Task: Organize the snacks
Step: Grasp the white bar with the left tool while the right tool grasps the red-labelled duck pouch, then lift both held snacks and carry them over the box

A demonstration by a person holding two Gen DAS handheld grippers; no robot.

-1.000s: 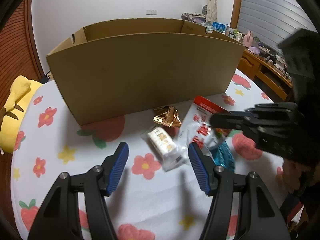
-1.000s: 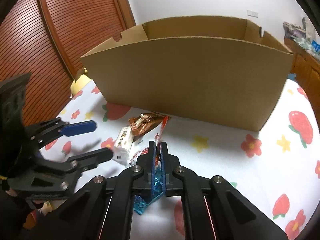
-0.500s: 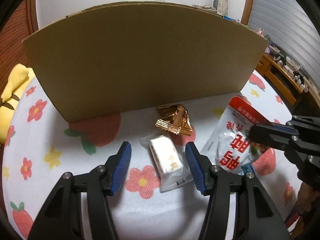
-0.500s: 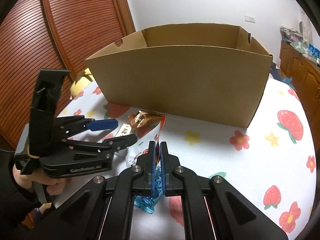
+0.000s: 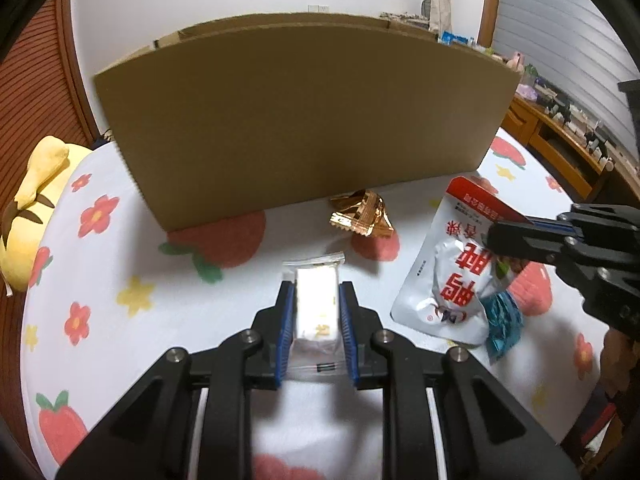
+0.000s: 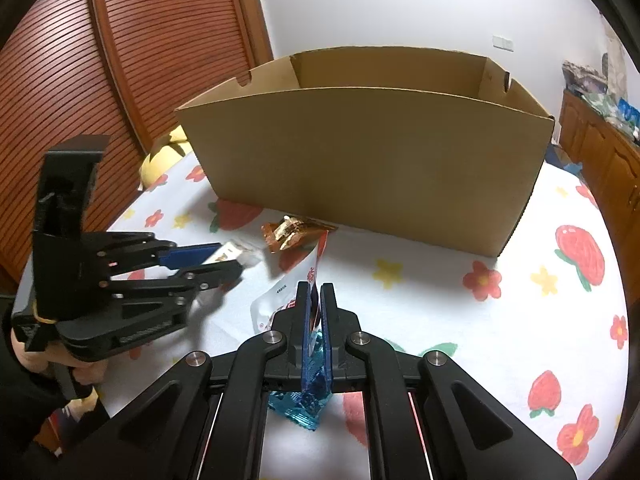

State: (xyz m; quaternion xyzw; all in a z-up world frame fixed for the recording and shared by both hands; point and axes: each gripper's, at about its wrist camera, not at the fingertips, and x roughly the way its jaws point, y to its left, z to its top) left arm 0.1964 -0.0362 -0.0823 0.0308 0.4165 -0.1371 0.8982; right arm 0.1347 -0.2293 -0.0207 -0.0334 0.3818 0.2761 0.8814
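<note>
**Two grippers clamping snack packets before an open carton**

On a round table under a white cloth [image 5: 100, 320] printed with strawberries and flowers, a yellow plush toy [image 5: 28, 216] is lying at the far left edge. Next to the right, the left gripper [image 5: 316, 316] is clamping its blue pads onto a single white bar in clear wrap [image 5: 316, 300]; the bar's long axis is running along the fingers, pointing away from the camera toward the cardboard box [image 5: 304, 120]. Just beyond it, one crumpled gold-foil packet [image 5: 362, 216] is lying on the cloth near the foot of the box wall, touched by neither tool. Farther right, the right gripper [image 6: 315, 300] is pressing its jaws together on the upper edge of one white pouch with red lettering [image 5: 460, 272], which is hanging lengthwise, red-topped end toward the box. One small blue wrapper [image 5: 502, 328] is sitting under that pouch; in the right wrist view it is showing low between the same fingers, though whether it is gripped cannot be told. Four snacks in all are lying outside the one box, which is standing open-topped behind them.
</note>
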